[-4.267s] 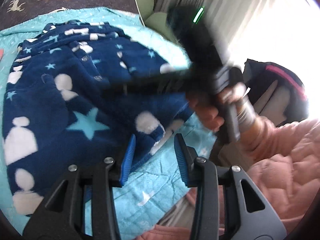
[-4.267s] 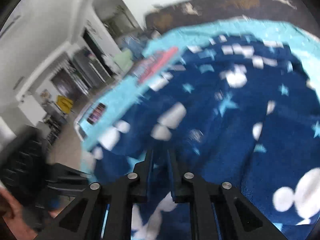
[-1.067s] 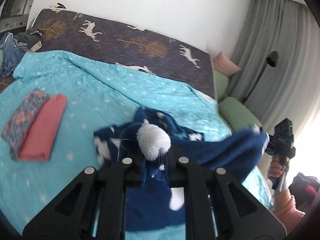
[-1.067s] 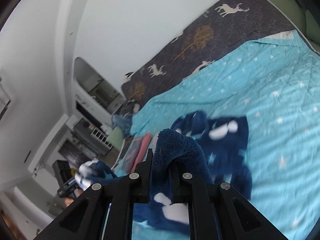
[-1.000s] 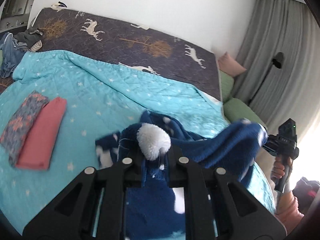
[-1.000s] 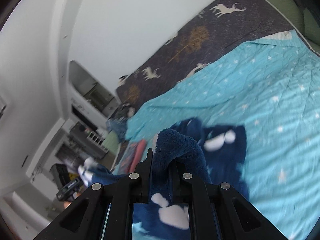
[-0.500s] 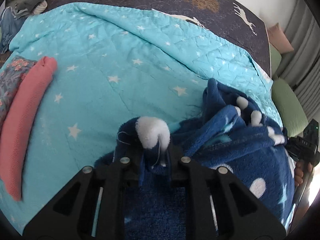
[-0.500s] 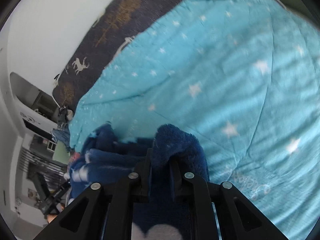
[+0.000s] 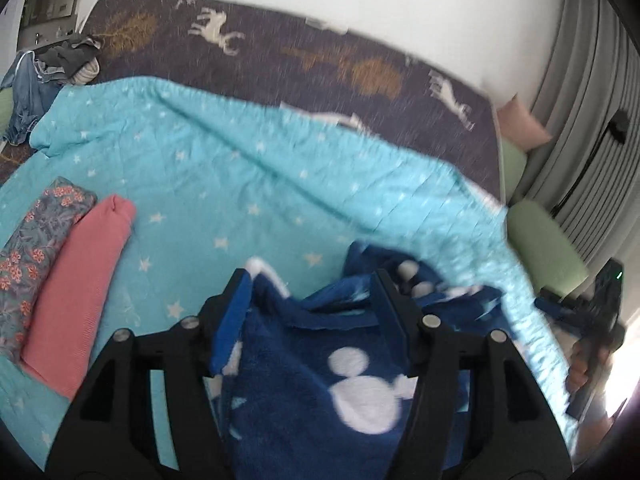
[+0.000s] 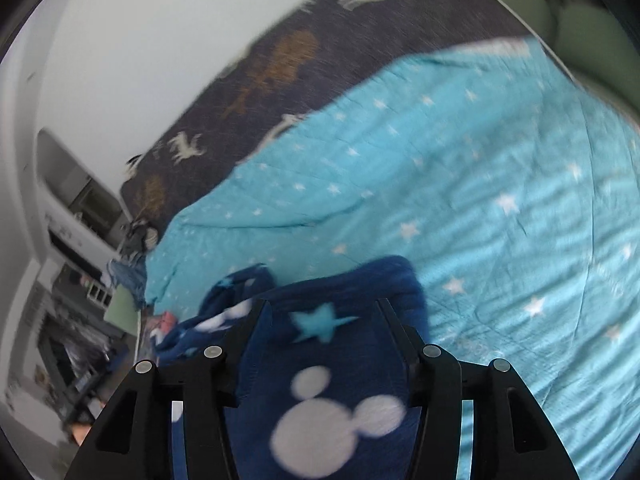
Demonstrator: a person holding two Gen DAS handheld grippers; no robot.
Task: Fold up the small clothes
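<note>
The navy fleece garment (image 9: 320, 380) is spread across the bed (image 9: 224, 184), directly beneath both opening tongs, left tongs (image 9: 314, 312) and right tongs (image 10: 320, 324); nothing is gripped.

Left gripper (image 9: 312, 300), jaws opening, over a navy fleece garment (image 9: 320, 392) lying loose between them on a turquoise star-print quilt (image 9: 240, 184); folded pink cloth (image 9: 76, 292) lies left.

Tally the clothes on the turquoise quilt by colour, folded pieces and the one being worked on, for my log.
Navy fleece garment: 1
Pink folded piece: 1
Grey floral folded piece: 1
Total: 3, all on the turquoise quilt.
</note>
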